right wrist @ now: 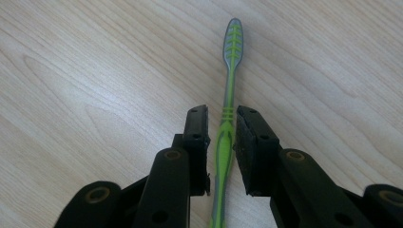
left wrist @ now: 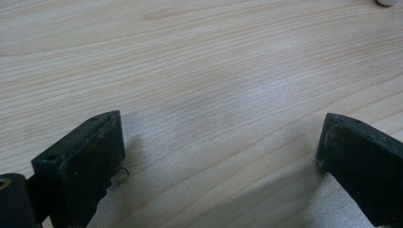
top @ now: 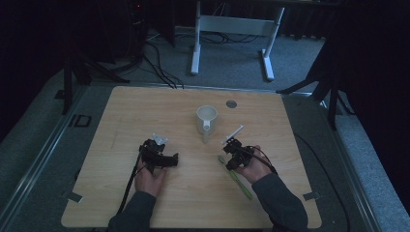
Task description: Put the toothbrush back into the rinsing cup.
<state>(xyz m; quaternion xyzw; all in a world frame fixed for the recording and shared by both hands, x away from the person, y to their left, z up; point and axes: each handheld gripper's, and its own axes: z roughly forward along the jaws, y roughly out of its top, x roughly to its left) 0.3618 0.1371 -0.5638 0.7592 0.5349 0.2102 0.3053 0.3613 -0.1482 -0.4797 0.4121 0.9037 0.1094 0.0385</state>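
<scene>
Black fingers of the right gripper (right wrist: 221, 142) sit on both sides of a green toothbrush (right wrist: 229, 90), just a little apart. I cannot tell if they pinch it yet. That toothbrush lies flat on the wooden counter (top: 193, 193), near the right hand (top: 254, 169), with a white cup (top: 207, 119) farther off in the middle. Over on the left, the left gripper (left wrist: 218, 156) has its 2 fingers wide apart, with nothing between them but bare wood. My guess is the brush gets picked up next. To do it well, keep the handle in the middle of the fingers, squeeze gently, then lift straight up so it does not twist.
</scene>
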